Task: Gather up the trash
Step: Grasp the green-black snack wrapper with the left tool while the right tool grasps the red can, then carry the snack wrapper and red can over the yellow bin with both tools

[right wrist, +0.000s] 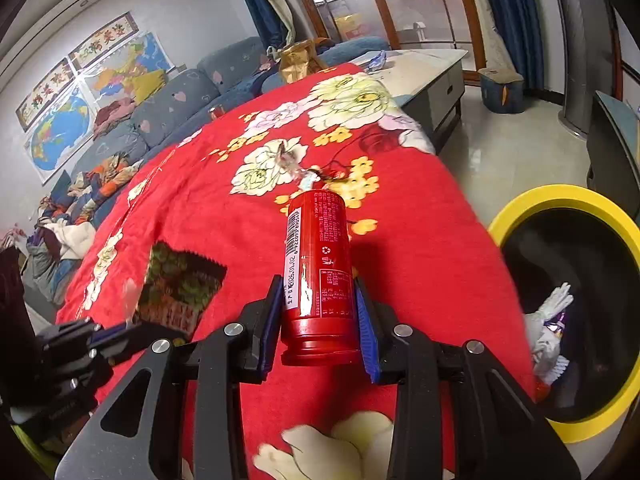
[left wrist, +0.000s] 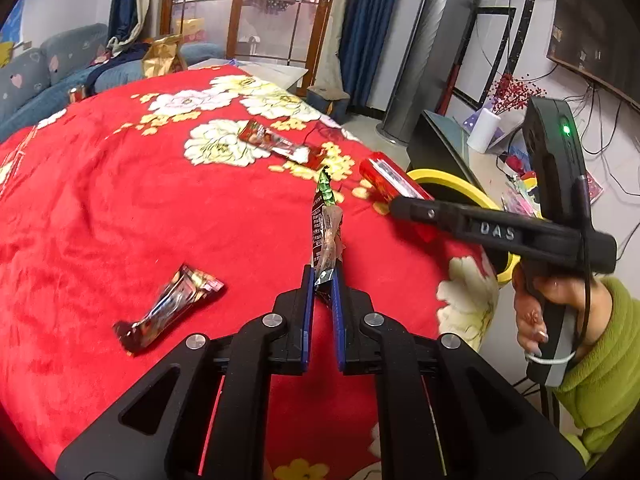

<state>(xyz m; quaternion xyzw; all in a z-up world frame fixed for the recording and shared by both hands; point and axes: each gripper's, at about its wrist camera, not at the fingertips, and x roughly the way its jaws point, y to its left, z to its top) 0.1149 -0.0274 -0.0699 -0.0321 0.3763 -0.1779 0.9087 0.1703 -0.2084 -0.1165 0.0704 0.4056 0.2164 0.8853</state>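
Observation:
My left gripper is shut on a dark snack wrapper with a green tip, held edge-on above the red floral cloth. My right gripper is shut on a red drink can, lying along the fingers above the cloth; that can and the right gripper also show in the left wrist view at the table's right edge. A shiny dark wrapper lies left of my left gripper. A red-and-clear wrapper lies farther back; it also shows in the right wrist view.
A black bin with a yellow rim stands on the floor right of the table, with white trash inside. Its rim shows behind the can. A sofa runs along the far left. A low white table stands beyond.

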